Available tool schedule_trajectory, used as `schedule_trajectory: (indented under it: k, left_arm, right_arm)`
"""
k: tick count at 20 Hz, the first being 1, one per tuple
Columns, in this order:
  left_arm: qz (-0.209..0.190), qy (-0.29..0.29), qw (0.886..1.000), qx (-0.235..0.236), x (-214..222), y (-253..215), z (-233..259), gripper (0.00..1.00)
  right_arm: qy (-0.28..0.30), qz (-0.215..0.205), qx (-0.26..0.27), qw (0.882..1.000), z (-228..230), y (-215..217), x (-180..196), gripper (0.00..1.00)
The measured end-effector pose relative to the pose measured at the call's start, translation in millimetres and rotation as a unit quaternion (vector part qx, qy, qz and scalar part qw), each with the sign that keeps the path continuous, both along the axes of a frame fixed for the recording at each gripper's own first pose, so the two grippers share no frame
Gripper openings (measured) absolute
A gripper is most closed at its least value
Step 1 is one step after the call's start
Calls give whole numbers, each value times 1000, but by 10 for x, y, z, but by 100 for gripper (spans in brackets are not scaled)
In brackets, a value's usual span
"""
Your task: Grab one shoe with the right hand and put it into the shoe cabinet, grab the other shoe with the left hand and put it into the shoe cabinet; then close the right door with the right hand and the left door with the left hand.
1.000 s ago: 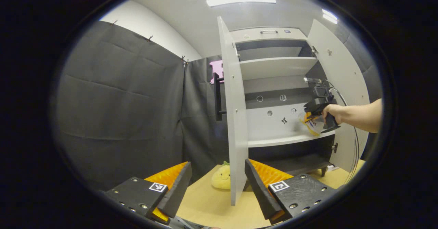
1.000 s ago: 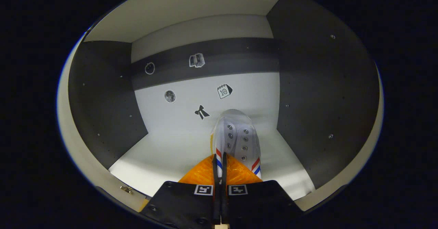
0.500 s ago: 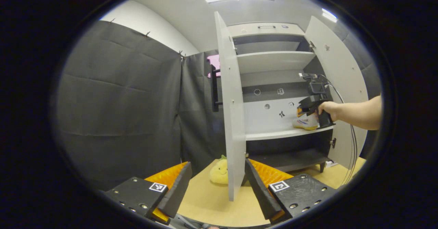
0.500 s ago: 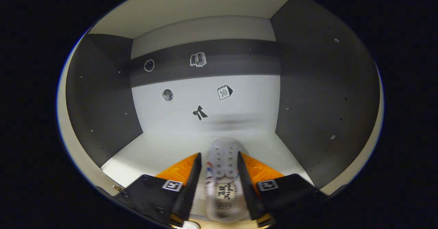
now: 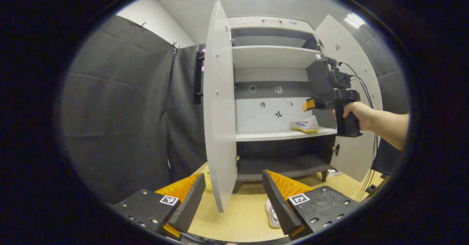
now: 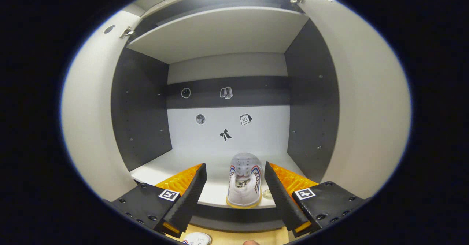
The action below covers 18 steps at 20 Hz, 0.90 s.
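Note:
A white shoe (image 6: 244, 181) with red and blue stripes and a yellow sole stands on the cabinet's middle shelf (image 6: 165, 169), toe toward the back. My right gripper (image 6: 234, 166) is open just in front of the shelf, and its fingers are off the shoe. In the left gripper view that shoe (image 5: 305, 125) rests at the shelf's right end, and a hand holds the right gripper (image 5: 307, 105) a little above it. The second white shoe (image 5: 272, 212) lies on the floor, partly behind a finger of my open, empty left gripper (image 5: 232, 177). It also peeks in as the second shoe (image 6: 194, 238).
Both cabinet doors stand open: the left door (image 5: 219, 109), with a dark handle (image 5: 199, 76) on its outside, juts toward me, and the right door (image 5: 351, 54) swings out behind the hand. Cables hang from the right gripper. Tan floor (image 5: 238, 221) lies before the cabinet.
My right gripper opened, let the shoe go on the middle shelf and drew back out of the cabinet. The left gripper swung right, bringing the floor shoe into view.

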<state>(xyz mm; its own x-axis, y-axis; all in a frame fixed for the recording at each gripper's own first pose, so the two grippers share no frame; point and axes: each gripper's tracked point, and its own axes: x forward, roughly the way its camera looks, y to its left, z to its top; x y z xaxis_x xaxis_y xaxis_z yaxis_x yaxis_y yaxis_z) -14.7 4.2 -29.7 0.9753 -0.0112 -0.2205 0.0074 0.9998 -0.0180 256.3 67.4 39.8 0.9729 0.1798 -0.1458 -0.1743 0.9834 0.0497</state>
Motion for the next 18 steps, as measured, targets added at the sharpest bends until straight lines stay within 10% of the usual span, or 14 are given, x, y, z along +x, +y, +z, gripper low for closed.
schedule_trajectory:
  k: [18]
  left_arm:
    - [-152,157,976,-18,514,-892,-1547,92]
  right_arm:
    - [-2,-49,-35,998,-437,-677,-1661,99]
